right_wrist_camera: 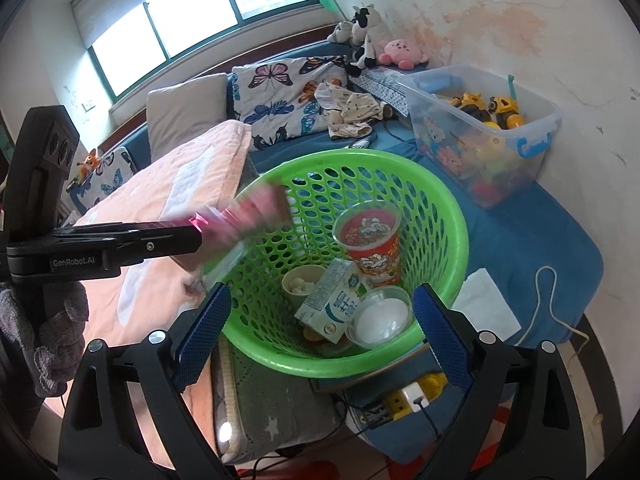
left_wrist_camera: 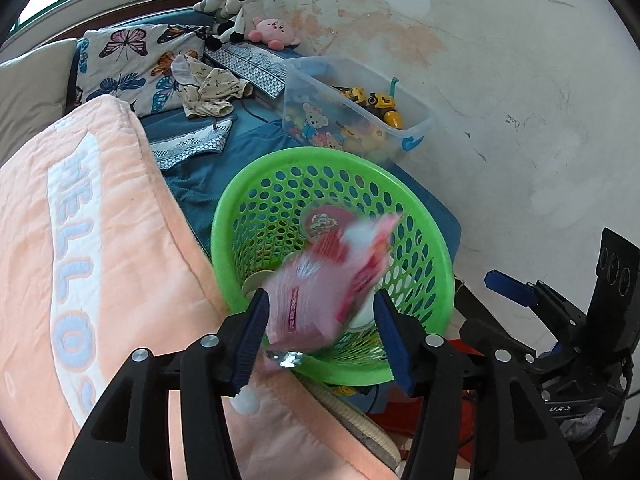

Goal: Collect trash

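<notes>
A green perforated basket [left_wrist_camera: 434, 280] [right_wrist_camera: 448, 216] stands on the blue bedding. In it lie a red paper cup [right_wrist_camera: 370, 244], a milk carton [right_wrist_camera: 336, 300], a small cup [right_wrist_camera: 300, 284] and a clear lidded tub [right_wrist_camera: 380, 316]. A pink snack wrapper [left_wrist_camera: 324, 280] [right_wrist_camera: 248, 216] is blurred over the basket's near rim, between the open jaws of my left gripper [left_wrist_camera: 320, 320]; whether the fingers touch it I cannot tell. My right gripper [right_wrist_camera: 320, 312] is open and empty, its fingers either side of the basket's near rim.
A peach "HELLO" blanket [left_wrist_camera: 80, 240] lies left of the basket. A clear toy bin [left_wrist_camera: 360, 112] [right_wrist_camera: 492, 140] stands by the wall behind it. A white tissue [right_wrist_camera: 484, 300] and cord lie on the bedding to the right. A power strip [right_wrist_camera: 404, 396] sits below.
</notes>
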{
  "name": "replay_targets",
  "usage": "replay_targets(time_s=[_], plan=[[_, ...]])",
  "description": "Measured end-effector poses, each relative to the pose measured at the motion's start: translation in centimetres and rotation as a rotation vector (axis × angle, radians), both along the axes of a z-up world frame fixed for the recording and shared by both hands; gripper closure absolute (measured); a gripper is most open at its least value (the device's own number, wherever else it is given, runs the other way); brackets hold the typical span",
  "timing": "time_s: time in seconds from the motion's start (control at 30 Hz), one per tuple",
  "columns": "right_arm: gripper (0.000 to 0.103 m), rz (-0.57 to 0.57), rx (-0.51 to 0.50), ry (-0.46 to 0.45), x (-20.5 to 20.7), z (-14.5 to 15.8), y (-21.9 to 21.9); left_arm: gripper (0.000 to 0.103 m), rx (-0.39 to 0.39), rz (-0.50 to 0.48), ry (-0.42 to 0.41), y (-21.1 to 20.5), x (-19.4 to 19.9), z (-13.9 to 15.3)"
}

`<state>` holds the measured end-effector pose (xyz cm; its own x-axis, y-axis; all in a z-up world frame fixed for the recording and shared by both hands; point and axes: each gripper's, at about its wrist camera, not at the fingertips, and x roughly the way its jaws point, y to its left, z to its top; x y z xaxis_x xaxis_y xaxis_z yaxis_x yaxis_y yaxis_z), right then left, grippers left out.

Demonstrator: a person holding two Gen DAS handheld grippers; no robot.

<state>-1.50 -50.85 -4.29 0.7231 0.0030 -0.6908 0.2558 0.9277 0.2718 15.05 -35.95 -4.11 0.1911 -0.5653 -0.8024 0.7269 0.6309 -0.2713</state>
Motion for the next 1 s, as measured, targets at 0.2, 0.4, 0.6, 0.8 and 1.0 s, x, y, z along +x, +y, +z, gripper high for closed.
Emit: replay_targets(time_s=[0.2,0.4,0.6,0.8,1.0], plan=[[0.011,0.006,-0.012,-0.005,-0.1,0.4,0.8,0.048,-0.010,0.022,0.008,1.6,0.1,0.0],[0.011,0.012,-0.013,-0.021,-0.3,1.0,1.7,0.044,-0.030,0.062,-0.016,4.4,-0.1,0.9],[0.011,0.023,-0.020,-0.036,-0.5,1.7,3.6,0.038,-0.031,0.122,-0.056,7.4,-0.5,1.7],[0.011,0.049,-0.032,-0.044,-0.4,2.1,5.7,0.026,-0.028,0.181,-0.109,10.9,-1.2,2.6],[0.011,0.078,-0.058,-0.033,0.0,2.1,8.2,0.018,-0.028,0.246,-0.166,14.5,-2.1,3.4]])
